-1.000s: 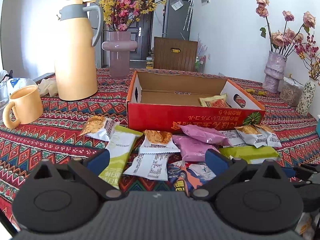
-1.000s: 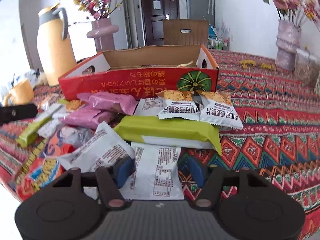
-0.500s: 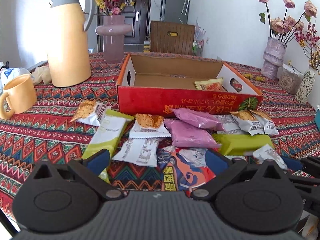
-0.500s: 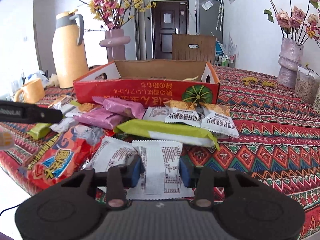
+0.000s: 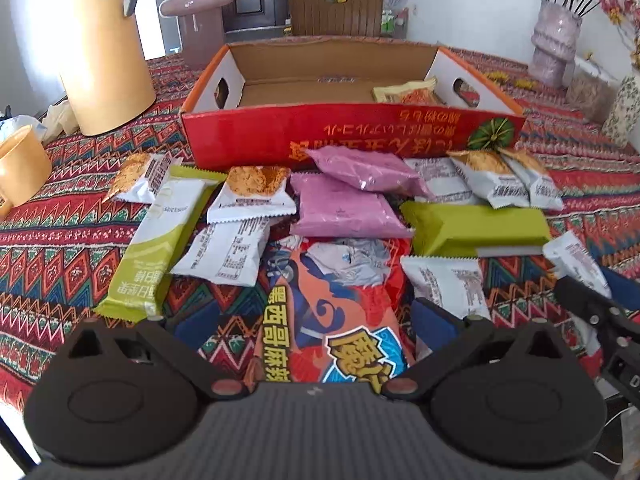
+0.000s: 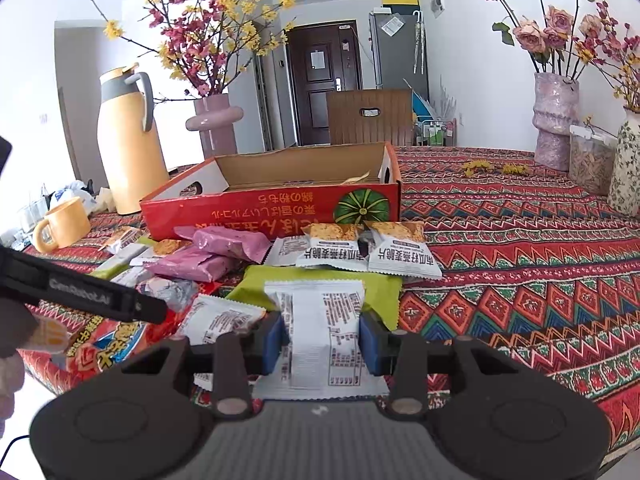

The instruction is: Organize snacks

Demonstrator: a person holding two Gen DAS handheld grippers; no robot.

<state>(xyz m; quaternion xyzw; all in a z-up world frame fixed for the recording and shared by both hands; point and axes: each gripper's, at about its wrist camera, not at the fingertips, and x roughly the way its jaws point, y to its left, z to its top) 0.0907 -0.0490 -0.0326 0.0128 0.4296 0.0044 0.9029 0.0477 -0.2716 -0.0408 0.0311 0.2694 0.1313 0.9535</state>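
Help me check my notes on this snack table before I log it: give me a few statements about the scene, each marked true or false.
1. The right gripper is shut on a white snack packet. True.
2. The red cardboard box is packed full. False: only one orange packet shows inside, at its right end.
3. The left gripper holds a pink packet. False: its jaws stand open over the orange chip bag.
4. Two pink packets lie in front of the box. True.
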